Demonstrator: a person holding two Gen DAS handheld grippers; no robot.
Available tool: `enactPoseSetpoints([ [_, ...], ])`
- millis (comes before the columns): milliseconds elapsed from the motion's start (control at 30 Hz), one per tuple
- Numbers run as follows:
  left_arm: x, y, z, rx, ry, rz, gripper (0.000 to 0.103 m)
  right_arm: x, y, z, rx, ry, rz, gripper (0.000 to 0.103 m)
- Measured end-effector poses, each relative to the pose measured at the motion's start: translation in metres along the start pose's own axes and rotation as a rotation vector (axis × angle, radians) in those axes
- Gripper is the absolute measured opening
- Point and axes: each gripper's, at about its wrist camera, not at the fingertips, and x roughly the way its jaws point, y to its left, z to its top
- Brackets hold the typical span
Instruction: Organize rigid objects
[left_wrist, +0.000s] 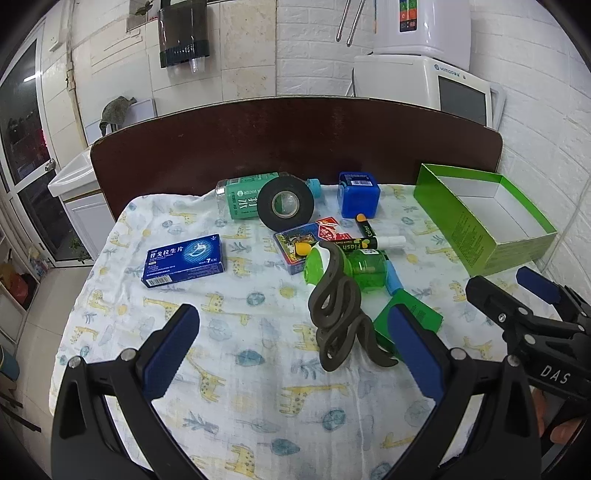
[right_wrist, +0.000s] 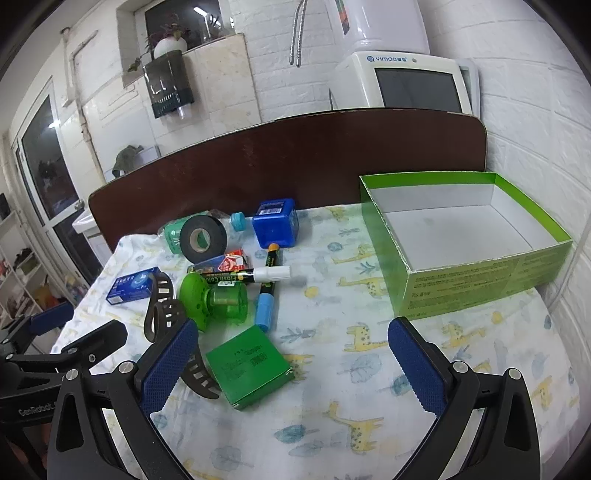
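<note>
Several rigid items lie on a giraffe-print cloth (left_wrist: 229, 369). At the far right stands an open green box (right_wrist: 461, 240), white inside and holding nothing. My left gripper (left_wrist: 292, 310) is open above the cloth, and a dark coiled strap (left_wrist: 336, 314) stands just inside its right finger. My right gripper (right_wrist: 293, 322) is open too, with a small green box (right_wrist: 247, 365) lying flat between its fingers, nearer the left one. Behind sit a green plastic gadget (right_wrist: 218, 299), crossed marker pens (right_wrist: 271, 273), a black tape roll (left_wrist: 285, 203), a blue cube box (left_wrist: 358, 195) and a blue medicine box (left_wrist: 183, 260).
A water bottle (left_wrist: 240, 195) lies behind the tape and a card pack (left_wrist: 299, 243) sits under the markers. A dark brown headboard (left_wrist: 295, 140) closes the back edge. A white brick wall (right_wrist: 535, 129) runs along the right, and the cloth drops off at the left.
</note>
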Motion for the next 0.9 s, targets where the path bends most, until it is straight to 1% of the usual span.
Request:
enactPoseSetpoints([
  [133,0.0019,-0.0034,-0.0033,0.005,0.019,-0.026,0.101,0.0003,-0.0013,-0.0013,0.007,0.004,-0.008,0.103],
  [267,0.003,-0.0051,-0.0053,0.012,0.025,-0.029,0.101,0.0006,-0.0025,-0.002,0.012,0.007,-0.007,0.103],
  [667,0.006,0.0011,-0.0084,-0.009,0.041,-0.028,0.101,0.0012,-0.0026,-0.0037,0.011,0.011,0.001,0.103],
  [900,0.0066,-0.0007,-0.0102,-0.003,0.048,-0.039,0.097,0.0015,-0.0009,-0.0051,0.012,0.012,0.004,0.103],
])
